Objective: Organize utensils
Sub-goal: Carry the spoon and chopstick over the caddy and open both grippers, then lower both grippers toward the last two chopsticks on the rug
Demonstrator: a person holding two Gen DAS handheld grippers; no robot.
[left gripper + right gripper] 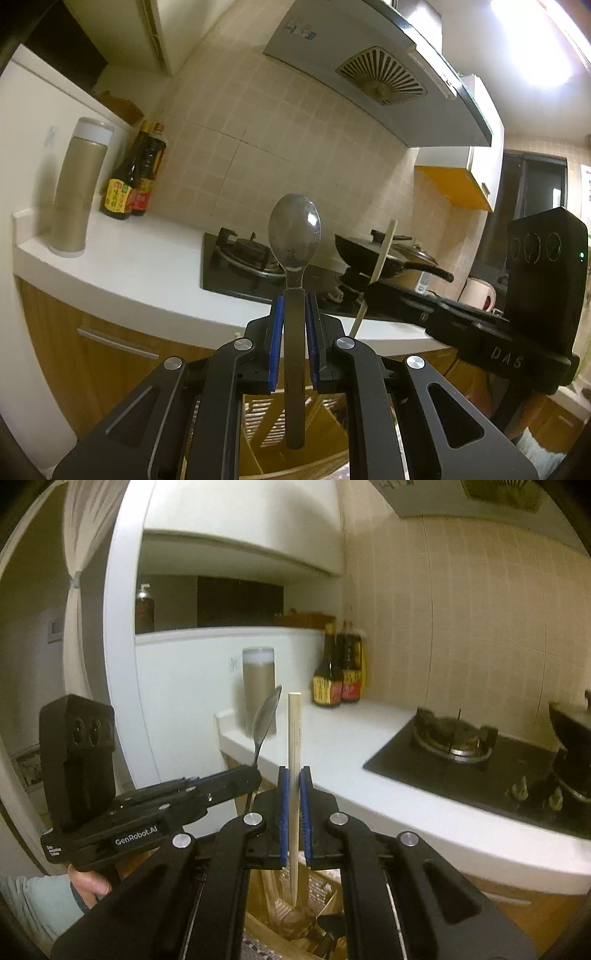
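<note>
Nearest the left wrist camera, the left tongs (294, 325) are closed on the flat handle of a metal spoon (294, 236), its blue pads pressed to either side; the spoon stands upright, bowl at the top, and its handle end hangs over a slatted wooden box (266, 421) below. In the right wrist view, the right tongs (294, 801) are clamped the same way on a pale wooden chopstick (294, 738), held upright, its lower end reaching down into the wooden box, where a wooden utensil with a broad end already lies. The left tongs show at the left of this view, a hand (90, 884) gripping the handle just beneath. Beyond both lies the white counter (122, 266). Farther back stand a tall beige flask (79, 188) and two dark sauce bottles (135, 177) against the tiled wall. To the right is a black gas hob (454, 738) carrying a dark frying pan (384, 254), with the range hood (373, 70) above.
</note>
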